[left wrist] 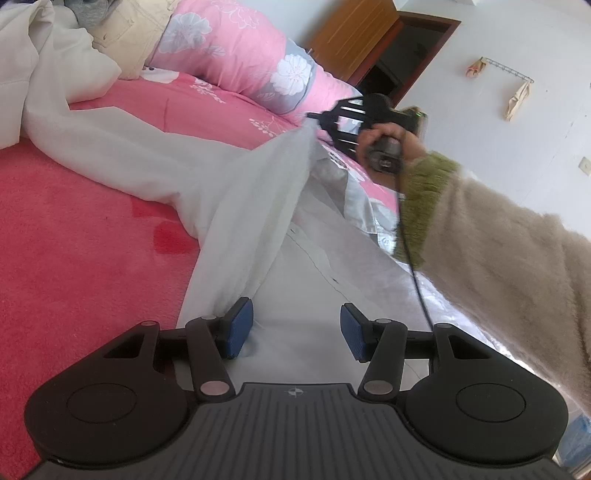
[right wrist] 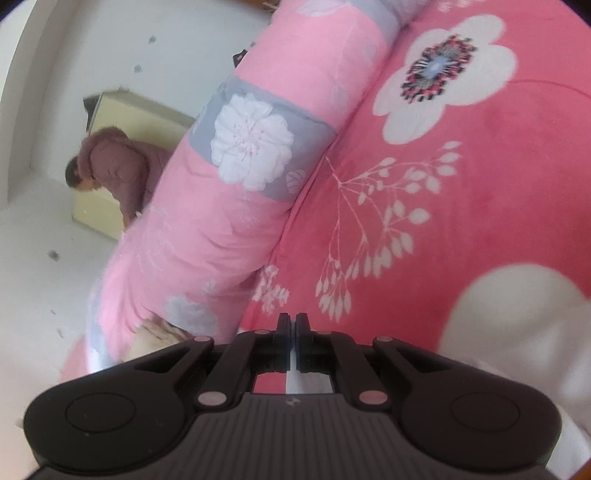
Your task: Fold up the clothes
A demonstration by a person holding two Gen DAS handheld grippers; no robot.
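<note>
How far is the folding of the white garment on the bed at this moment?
Early stage. Done: the white garment lies spread over the pink bedsheet, with no finished fold visible. In hand: the right gripper has its jaws shut on a thin white edge of the garment and lifts it; the left gripper stands open over the fabric. Left: folding it over, and the pile of other clothes behind.

Place: I'm in a home bedroom.
Bed: pink flower-printed fleece bedspread (right wrist: 461, 192), rolled pink-and-grey floral quilt (left wrist: 236, 48).
Doorway: brown wooden door (left wrist: 347, 33) in my white wall.
</note>
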